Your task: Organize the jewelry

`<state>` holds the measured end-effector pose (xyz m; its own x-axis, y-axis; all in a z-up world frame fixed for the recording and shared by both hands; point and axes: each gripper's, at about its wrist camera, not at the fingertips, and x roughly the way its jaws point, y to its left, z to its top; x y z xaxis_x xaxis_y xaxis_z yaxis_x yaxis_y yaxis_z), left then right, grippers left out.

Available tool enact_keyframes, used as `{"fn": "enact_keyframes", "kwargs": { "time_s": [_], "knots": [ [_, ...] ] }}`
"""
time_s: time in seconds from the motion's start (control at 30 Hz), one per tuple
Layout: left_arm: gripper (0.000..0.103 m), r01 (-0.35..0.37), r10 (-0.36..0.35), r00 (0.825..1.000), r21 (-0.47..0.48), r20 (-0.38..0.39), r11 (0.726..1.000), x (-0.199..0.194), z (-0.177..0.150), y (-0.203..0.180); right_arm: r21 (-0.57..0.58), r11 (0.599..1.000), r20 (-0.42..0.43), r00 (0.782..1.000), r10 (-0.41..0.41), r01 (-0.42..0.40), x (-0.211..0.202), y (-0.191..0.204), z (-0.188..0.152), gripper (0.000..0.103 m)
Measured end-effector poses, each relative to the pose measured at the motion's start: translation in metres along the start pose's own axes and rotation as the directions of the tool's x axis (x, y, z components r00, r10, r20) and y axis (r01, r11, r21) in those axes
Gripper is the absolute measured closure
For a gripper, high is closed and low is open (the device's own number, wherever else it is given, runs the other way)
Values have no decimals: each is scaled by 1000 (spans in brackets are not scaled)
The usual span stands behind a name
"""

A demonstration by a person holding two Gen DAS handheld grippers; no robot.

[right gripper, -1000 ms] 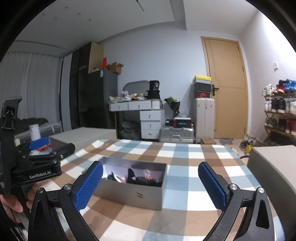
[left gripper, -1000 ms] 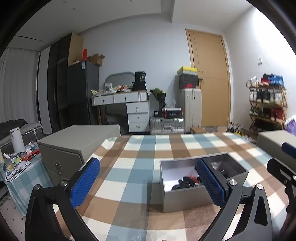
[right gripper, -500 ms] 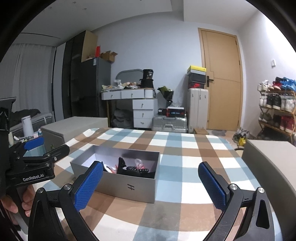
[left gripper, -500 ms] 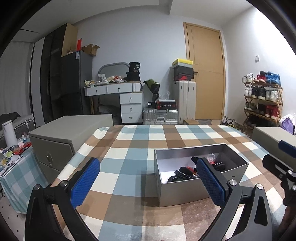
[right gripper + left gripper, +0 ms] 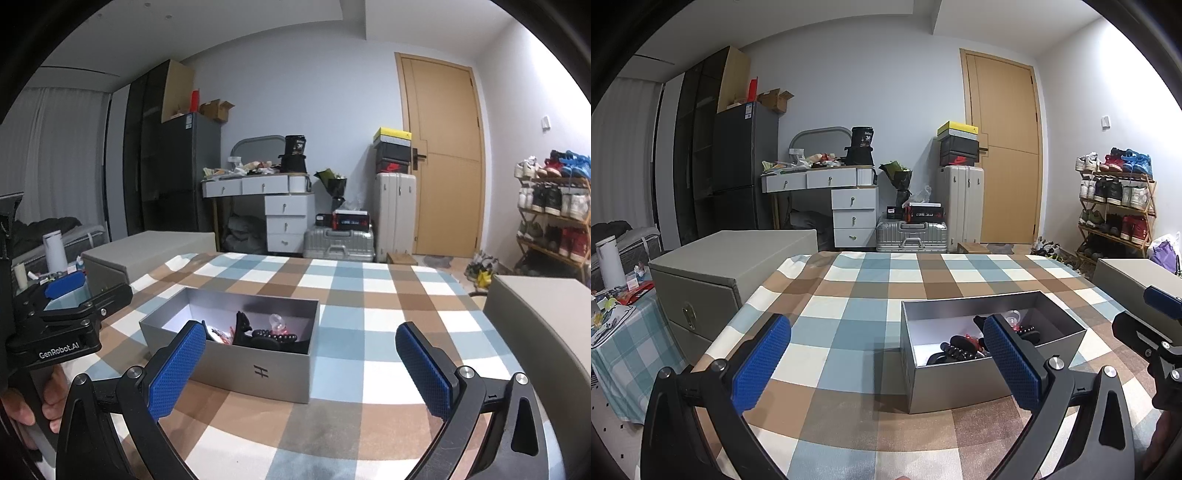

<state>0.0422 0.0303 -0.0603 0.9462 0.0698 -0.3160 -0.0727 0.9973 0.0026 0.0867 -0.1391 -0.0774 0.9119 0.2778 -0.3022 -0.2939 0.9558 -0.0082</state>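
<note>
**Both grippers held apart over the checked table, with the jewelry box between them**

My left gripper (image 5: 886, 363) hovers above the checked tablecloth (image 5: 857, 295), its two blue-padded fingers (image 5: 761, 363) spread wide with nothing between them. In the left wrist view, the open grey box (image 5: 960, 380) sits on the cloth at about 3 o'clock from the midpoint of that gripper; the right-hand pad overlaps the box's interior in the picture, but I cannot tell whether it touches the box. Inside the box lies the jewelry (image 5: 964, 345): dark beaded pieces with red accents and one clear, rounded item toward the far wall. The individual pieces are too small to identify further.

My right gripper (image 5: 301, 367) is likewise spread wide and empty. In the right wrist view, the box (image 5: 258, 373) lies at about 10 o'clock from the gripper's midpoint, with its marked front wall facing the camera and the jewelry (image 5: 266, 334) gathered toward its right half. The left-hand pad (image 5: 177, 369) overlaps the box's near left corner in the picture.

At 9 o'clock in the right wrist view, my left hand (image 5: 33, 402) grips the handle of the other device. A grey cabinet (image 5: 727, 277) stands just beside the table's left edge.
</note>
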Motion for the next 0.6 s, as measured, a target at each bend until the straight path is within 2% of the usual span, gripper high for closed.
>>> {"fn": "enact_keyframes", "kwargs": {
  "time_s": [0.6],
  "knots": [
    [1, -14, 14, 1000, -7, -1, 1000, 1, -1, 3, -1, 1000, 3, 1000, 1, -1, 0, -1, 0, 0]
  ]
}}
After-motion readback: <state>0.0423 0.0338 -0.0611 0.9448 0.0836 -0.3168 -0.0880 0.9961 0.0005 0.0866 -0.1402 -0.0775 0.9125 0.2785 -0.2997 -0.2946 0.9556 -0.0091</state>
